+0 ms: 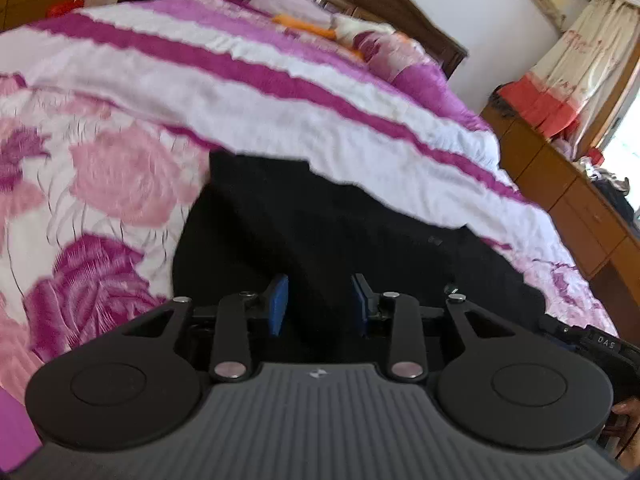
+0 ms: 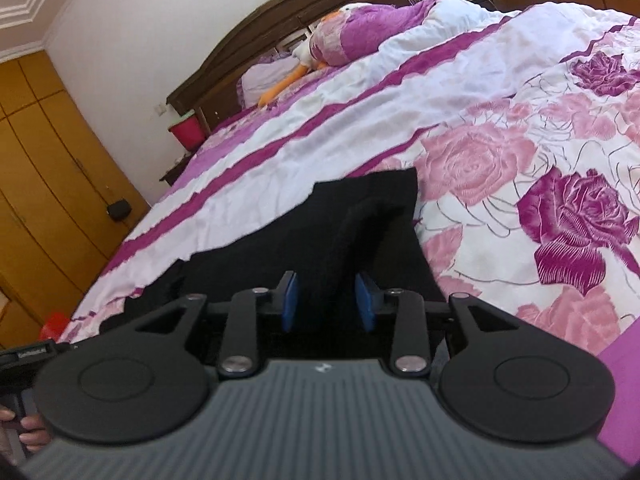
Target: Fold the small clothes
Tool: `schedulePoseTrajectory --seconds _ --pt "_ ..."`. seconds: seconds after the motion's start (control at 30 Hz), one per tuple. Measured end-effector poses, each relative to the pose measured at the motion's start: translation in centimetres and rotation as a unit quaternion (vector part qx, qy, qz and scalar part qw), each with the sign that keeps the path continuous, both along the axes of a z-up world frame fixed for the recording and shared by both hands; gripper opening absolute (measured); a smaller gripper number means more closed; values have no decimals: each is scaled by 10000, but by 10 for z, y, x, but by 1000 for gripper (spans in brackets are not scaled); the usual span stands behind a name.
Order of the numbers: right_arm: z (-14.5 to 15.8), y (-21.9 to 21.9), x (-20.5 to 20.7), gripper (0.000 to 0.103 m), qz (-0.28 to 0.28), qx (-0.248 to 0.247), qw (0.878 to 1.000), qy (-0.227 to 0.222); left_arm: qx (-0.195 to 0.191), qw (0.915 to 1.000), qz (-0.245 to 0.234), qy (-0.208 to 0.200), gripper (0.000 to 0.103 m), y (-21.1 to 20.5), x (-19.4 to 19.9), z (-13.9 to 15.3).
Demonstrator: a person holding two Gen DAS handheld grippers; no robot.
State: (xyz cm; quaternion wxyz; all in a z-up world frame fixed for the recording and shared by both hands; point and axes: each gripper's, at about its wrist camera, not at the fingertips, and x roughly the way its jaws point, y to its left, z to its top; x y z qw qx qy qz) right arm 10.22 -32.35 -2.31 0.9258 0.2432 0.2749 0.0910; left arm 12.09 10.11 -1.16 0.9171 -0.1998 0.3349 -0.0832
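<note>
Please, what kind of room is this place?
Most likely a home bedroom: a bed with a floral purple bedspread and a dark wooden headboard, wooden wardrobes by the wall, and a black garment lying on the bed.

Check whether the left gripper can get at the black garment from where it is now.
Probably yes. The left gripper is open, and the black garment lies on the floral bedspread directly ahead and between its blue pads. Nothing visible blocks the way.
</note>
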Motion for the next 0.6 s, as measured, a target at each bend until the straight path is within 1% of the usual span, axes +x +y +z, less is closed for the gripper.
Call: schedulePoseTrajectory --seconds 0.07,0.23,0.27,0.3,0.33,0.37,0.43,0.53,0.6 --pt "-4 3 4 36 -28 -101 9999 49 22 9999 79 69 39 -4 3 -7" --pt "-5 4 7 35 33 -18 10000 15 -6 10000 62 6 39 -8 13 -10" --pt "-4 5 7 35 113 -77 9999 -19 -19 10000 34 5 32 -8 15 -9" --pt "-4 5 7 30 180 -143 9997 -36 -49 10000 -12 -26 18 -8 17 -8" --pt "-3 5 7 8 225 -191 9995 -74 -81 9999 -64 -47 15 -9 19 -7" --pt "-1 4 7 8 272 -166 9994 -146 -136 9998 -95 -98 14 -8 20 -4" --pt "5 -2 6 8 312 111 9989 -330 -239 9994 -59 -239 14 -6 25 3" --pt "19 -6 10 8 240 336 9968 -679 -366 9984 96 -426 13 -1 38 15" --pt "25 -7 19 8 171 489 9954 -804 -408 9978 211 -478 13 3 50 21"
